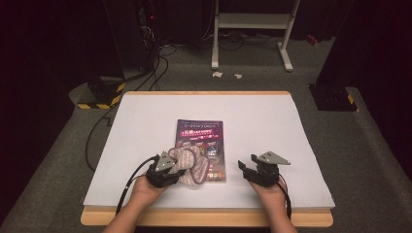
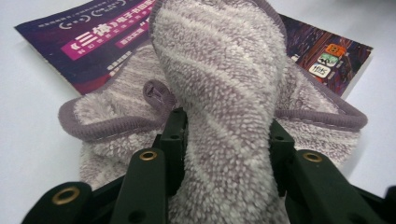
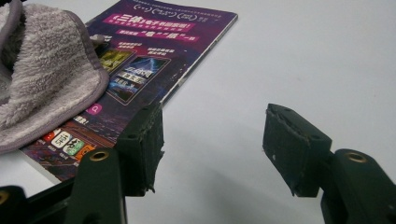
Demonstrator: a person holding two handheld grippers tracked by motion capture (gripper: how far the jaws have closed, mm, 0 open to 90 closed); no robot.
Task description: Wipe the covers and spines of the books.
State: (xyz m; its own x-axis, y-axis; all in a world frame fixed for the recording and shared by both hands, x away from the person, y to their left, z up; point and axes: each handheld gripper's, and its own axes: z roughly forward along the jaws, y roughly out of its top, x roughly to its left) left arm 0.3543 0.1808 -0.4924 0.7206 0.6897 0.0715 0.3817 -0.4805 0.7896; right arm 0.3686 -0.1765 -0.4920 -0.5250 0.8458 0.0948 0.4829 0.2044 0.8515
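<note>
Seen from above, at a white-topped table [image 1: 291,121] with 2 hand-held grippers near the front edge.

At left: left gripper [image 1: 167,171] clamped on a thick fold of a grey-purple striped towel [image 1: 190,162], bunched up and draped over the near-left corner of a purple magazine [image 1: 201,141]. In the left gripper view, towel [image 2: 219,93] bulging up between both jaws, pile squeezed tight against each pad, hemmed edges spilling out to either side, magazine [image 2: 93,42] lying flat beneath and behind.

At centre: magazine flat on the white surface, cover up, near-left part hidden under cloth.

At right: right gripper [image 1: 257,170] resting low just right of the magazine, jaws standing wide apart with nothing between them. In the right gripper view, bare table between the 2 worn pads, magazine [image 3: 159,51] and a towel corner [image 3: 46,79] off to the upper left.

Likely step: wiping or shifting the towel across the cover. To do it well: keep the pinch firm and deep in the fold, drag low and smoothly so cloth stays spread, avoid snagging the magazine's edge and sliding it. Worth bracing the magazine's free right edge with the empty right gripper if it starts to creep.
</note>
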